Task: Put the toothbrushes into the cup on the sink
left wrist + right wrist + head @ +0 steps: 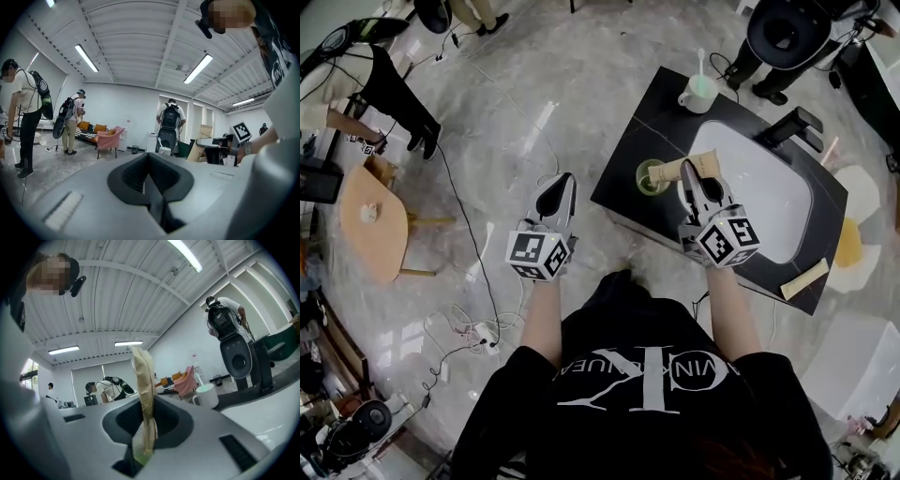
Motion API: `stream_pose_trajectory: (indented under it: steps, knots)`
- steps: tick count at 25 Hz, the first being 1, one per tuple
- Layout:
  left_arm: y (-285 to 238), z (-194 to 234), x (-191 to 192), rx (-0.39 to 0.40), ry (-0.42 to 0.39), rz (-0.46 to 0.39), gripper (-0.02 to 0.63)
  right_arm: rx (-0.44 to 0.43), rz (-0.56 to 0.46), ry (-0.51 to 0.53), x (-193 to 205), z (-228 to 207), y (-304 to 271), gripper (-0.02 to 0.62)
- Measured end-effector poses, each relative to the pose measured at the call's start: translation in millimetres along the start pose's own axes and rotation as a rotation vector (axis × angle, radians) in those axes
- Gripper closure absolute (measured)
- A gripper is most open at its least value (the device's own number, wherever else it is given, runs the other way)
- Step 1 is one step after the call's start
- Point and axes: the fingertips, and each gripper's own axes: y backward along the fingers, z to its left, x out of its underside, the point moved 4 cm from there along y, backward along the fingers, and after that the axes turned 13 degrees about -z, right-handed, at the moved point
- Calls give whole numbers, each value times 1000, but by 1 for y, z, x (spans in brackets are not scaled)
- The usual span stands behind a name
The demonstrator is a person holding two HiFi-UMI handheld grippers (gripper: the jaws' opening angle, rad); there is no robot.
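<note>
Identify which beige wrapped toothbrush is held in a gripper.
The wrapped toothbrush beside the green cup, clamped in the right gripper; the other wrapped toothbrush lies loose at the counter's edge.

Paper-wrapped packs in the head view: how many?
2. One pack is clamped in the right hand-held gripper over the counter's left edge; the other pack lies on its near right corner.

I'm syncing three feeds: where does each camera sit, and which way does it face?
Head view: on the head, facing steeply down at the sink; shows torso, forearms, left gripper, right gripper.
Left gripper view: on that gripper, facing across the room over shut, empty jaws; arm at right.
Right gripper view: on that gripper, facing the cup over jaws shut on a toothbrush; shoulder at left.
Shared: the cup, in head and right gripper views.
</note>
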Motion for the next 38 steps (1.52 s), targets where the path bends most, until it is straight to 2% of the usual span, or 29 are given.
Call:
stream_pose_trajectory:
  steps: [14,29,38]
  knots:
    - [4,10,13,-5,35,17,594,-3,101,27,42,3,-6,545]
    - [18,12,26,-10,68,37,594,-22,157,41,61,3,-6,543]
    - [8,-1,27,38,82,29,594,9,145,22,56,-2,1,471]
